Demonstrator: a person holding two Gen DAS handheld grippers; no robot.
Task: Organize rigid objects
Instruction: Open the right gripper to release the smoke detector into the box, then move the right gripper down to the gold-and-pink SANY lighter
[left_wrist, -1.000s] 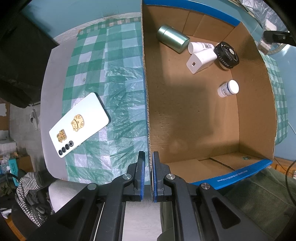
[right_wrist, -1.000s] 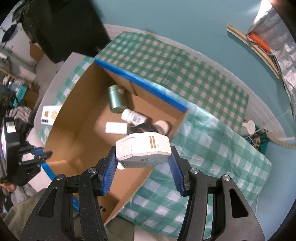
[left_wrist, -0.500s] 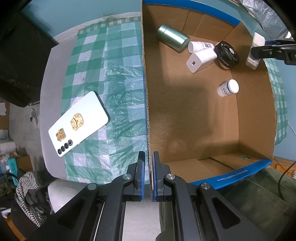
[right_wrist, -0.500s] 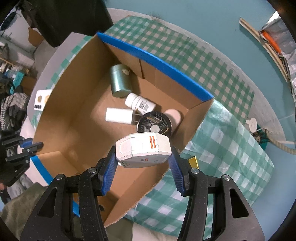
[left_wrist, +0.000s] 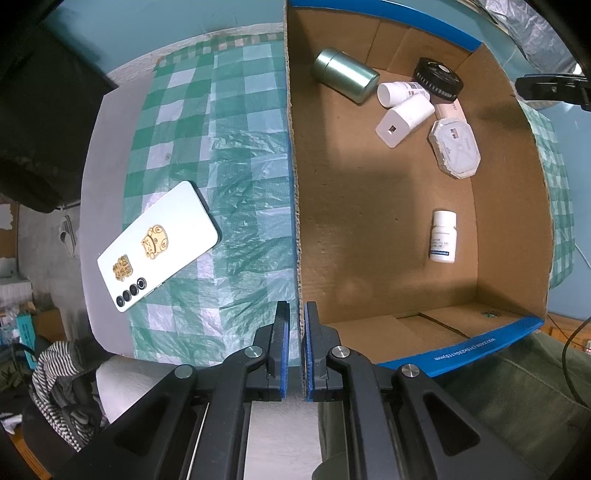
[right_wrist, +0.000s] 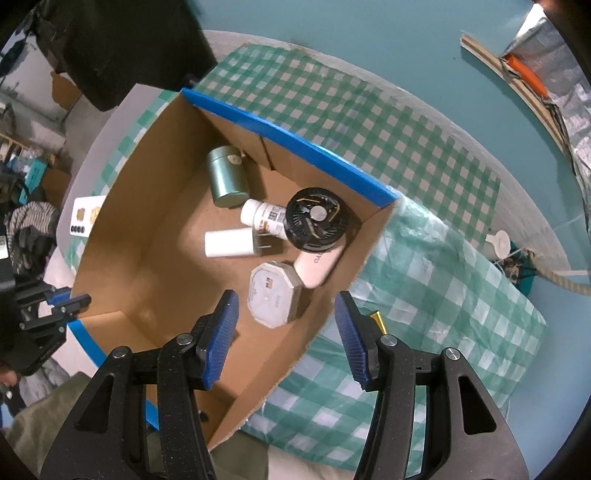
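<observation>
The box (right_wrist: 155, 206) held a tin (right_wrist: 226, 181), fan (right_wrist: 317, 218) and case (right_wrist: 272, 298); the case lay below the released right claw (right_wrist: 286, 338).

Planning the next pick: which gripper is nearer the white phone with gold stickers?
Left. The left gripper is clamped on the cardboard box wall, the white phone with gold stickers lying just outside it. The right gripper hovers over the box's opposite side.

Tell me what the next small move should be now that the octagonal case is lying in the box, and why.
Probably swing the right gripper, open and empty above the cardboard box, toward the next item. The octagonal case already lies inside, while the white phone is on the checkered cloth outside. The left gripper is pinched on the box wall, steadying it, so the right one seems free to fetch.
</observation>
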